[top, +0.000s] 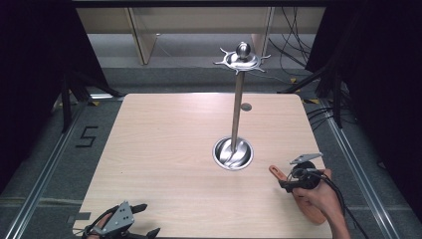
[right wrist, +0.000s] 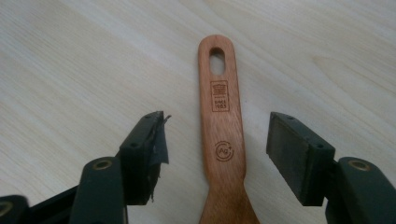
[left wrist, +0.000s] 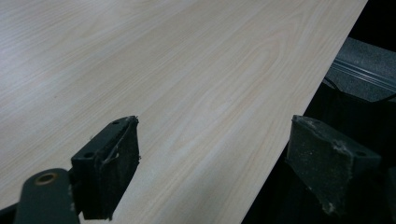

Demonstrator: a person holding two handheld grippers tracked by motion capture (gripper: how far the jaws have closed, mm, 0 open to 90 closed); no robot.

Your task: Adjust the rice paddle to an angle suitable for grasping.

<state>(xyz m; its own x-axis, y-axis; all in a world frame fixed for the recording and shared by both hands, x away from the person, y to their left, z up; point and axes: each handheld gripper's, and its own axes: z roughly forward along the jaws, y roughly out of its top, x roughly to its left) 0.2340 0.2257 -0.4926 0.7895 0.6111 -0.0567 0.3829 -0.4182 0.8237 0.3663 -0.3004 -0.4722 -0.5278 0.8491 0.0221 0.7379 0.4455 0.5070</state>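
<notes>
A brown wooden spatula (right wrist: 222, 126) lies flat on the table, its handle with an oval hanging hole pointing away from me. In the high view the wooden spatula (top: 276, 173) sits near the table's front right. My right gripper (right wrist: 217, 154) is open, one jaw on each side of the handle, not touching it. From above, the right gripper (top: 288, 182) hovers over the spatula, held by a hand. My left gripper (top: 143, 219) rests open at the table's front left edge. The left gripper (left wrist: 215, 168) has nothing between its jaws.
A tall metal stand (top: 237, 104) rises from a round steel base (top: 233, 153) at mid-table, with hooked arms and a ball on top. A small grey disc (top: 246, 106) marks the table farther back. Dark floor rails and cables border the table (top: 174, 149).
</notes>
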